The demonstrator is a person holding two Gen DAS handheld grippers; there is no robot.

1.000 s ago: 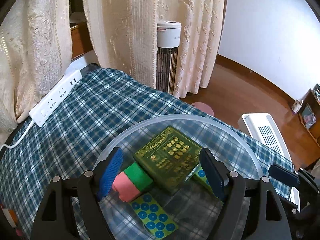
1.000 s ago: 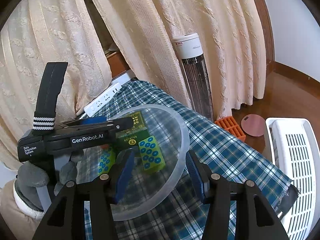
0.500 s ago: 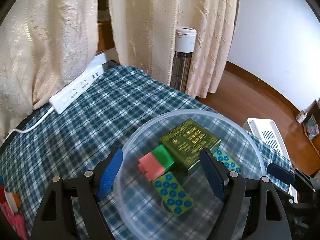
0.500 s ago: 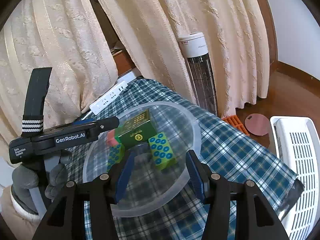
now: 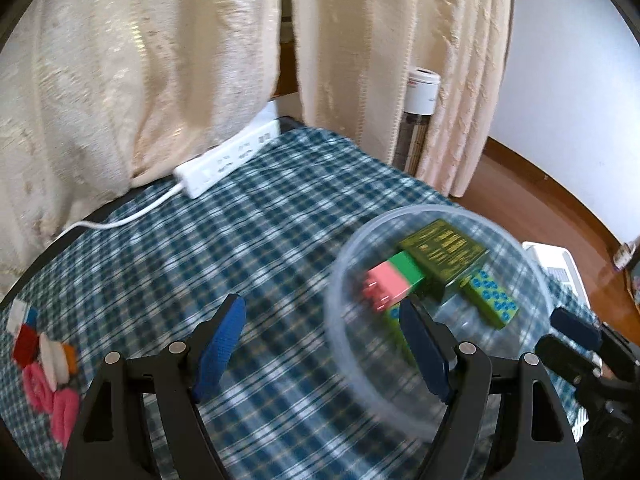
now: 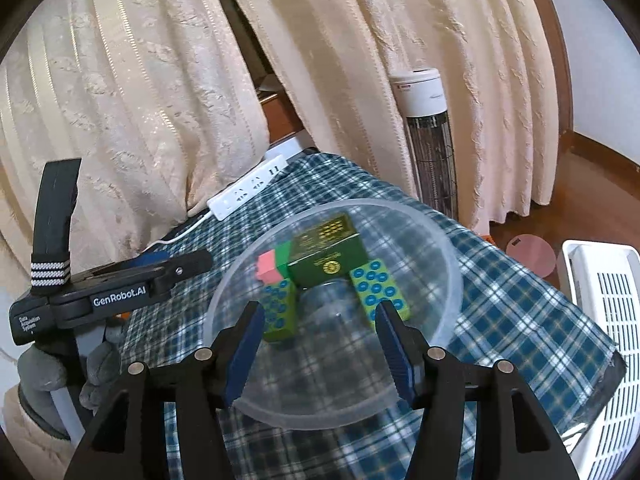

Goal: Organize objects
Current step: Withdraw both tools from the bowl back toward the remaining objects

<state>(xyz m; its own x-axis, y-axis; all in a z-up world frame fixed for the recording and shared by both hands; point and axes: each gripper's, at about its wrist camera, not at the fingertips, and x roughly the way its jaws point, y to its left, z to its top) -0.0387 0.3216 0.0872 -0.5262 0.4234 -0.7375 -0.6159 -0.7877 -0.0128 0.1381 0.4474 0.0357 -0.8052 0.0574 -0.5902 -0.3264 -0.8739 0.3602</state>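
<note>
With my left claw (image 5: 320,344) spread wide and empty over the plaid-covered worktop (image 5: 256,240) and my right claw (image 6: 320,338) opening, gripping nothing, above the clear round plastic bowl (image 6: 450,276) of blocks, a low pass could snag its rim and tip it.

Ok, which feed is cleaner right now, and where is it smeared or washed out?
Right wrist view is sharper: the clear bowl and dark green box read crisply. Left wrist view is motion-blurred, worst on the bowl's near rim and the pink-green block; the curtains look soft and washed out. Both views bend at the edges.
</note>
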